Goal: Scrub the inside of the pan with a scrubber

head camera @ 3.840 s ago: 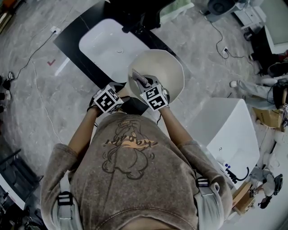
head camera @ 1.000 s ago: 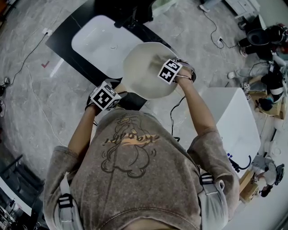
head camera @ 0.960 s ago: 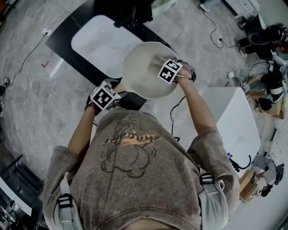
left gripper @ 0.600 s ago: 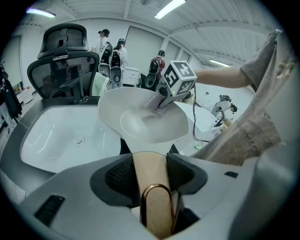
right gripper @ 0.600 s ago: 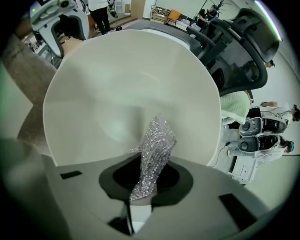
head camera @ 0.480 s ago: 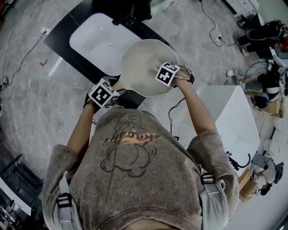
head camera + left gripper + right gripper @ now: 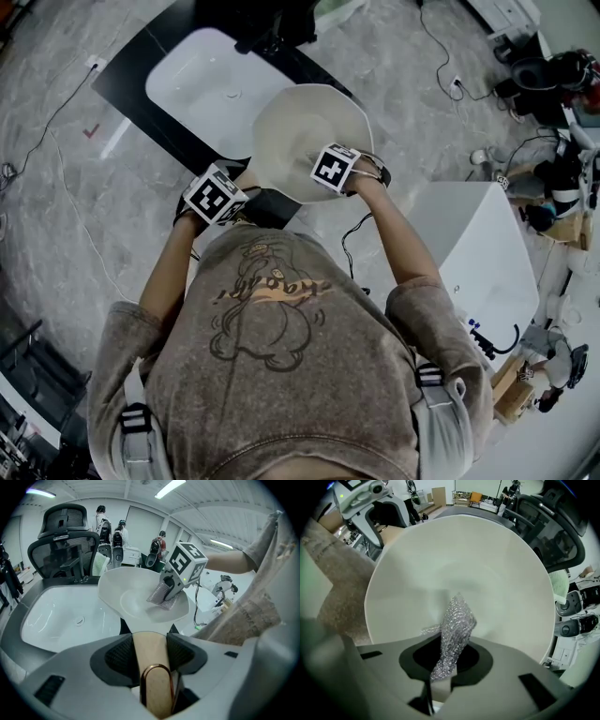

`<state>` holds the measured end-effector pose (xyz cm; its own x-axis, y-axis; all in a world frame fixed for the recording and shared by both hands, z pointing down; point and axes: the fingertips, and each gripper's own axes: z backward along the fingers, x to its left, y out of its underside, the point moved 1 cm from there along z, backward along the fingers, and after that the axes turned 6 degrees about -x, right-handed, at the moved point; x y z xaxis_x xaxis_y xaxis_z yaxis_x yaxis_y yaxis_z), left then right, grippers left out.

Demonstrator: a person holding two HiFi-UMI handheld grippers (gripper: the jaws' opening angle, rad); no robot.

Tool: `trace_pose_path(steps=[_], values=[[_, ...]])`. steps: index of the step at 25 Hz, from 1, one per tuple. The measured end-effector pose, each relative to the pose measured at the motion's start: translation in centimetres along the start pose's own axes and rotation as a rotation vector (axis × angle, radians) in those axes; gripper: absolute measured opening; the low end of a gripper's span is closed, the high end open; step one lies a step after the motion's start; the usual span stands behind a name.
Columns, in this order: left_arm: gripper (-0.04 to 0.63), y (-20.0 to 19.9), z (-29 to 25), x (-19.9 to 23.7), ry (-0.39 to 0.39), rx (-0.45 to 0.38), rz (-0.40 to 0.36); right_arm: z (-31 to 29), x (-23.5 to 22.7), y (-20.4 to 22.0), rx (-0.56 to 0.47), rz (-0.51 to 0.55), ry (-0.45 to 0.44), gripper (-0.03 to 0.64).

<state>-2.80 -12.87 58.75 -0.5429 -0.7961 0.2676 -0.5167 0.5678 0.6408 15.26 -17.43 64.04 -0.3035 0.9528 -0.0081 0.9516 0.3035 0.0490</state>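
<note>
Silver mesh scrubber [image 7: 453, 620] is clamped in the right gripper [image 7: 443, 667]. Its jaws are pinched together on the lower end of the mesh, and the free end sticks forward into the pan [image 7: 459, 555].

From the left gripper view the mesh lies flat against the pan's inner floor, on the half farther from the sink [image 7: 47, 616]. The right gripper's marker cube [image 7: 185, 563] sits just above it.

The pan is cream-coloured, wide and shallow. It is held up off the counter [image 7: 131, 70] and overlaps the sink's right-hand edge in the head view. Its bowl tips slightly toward the person.

Left gripper [image 7: 151, 651] is closed on the pan's handle [image 7: 149, 653]. Both dark pads press the tan handle from either side. The handle end, with its copper-coloured ring, points back at the camera. This gripper sits on the near side of the sink, just off its corner, with the pan bowl beyond it.

The sink basin is white and set into the black counter, with its drain showing.

An office chair [image 7: 65, 541] stands behind the sink. Several people [image 7: 112, 527] are farther back past it. A white cabinet [image 7: 478, 262] stands well to the right of the sink, apart from the pan.
</note>
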Motion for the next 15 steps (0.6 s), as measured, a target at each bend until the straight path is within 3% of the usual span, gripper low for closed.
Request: trace_pose_path(steps=[4,8,11,15], values=[[0.247,0.0,-0.1,0.0,0.001,0.004,0.0,-0.8,1.3,-1.7,-0.052,0.003,-0.031,0.072],[0.247,0.0,0.0,0.0,-0.002,0.004,-0.002,-0.7,2.1,-2.3,-0.033,-0.037,-0.035,0.071],[0.247,0.0,-0.1,0.0,0.0,0.004,-0.002,-1.2,2.8,-4.4,-0.104,-0.016,-0.061,0.071],[0.247,0.2,-0.2,0.1,0.005,0.002,0.002,-1.5,3.1,-5.9,-0.122,-0.004,-0.06,0.071]])
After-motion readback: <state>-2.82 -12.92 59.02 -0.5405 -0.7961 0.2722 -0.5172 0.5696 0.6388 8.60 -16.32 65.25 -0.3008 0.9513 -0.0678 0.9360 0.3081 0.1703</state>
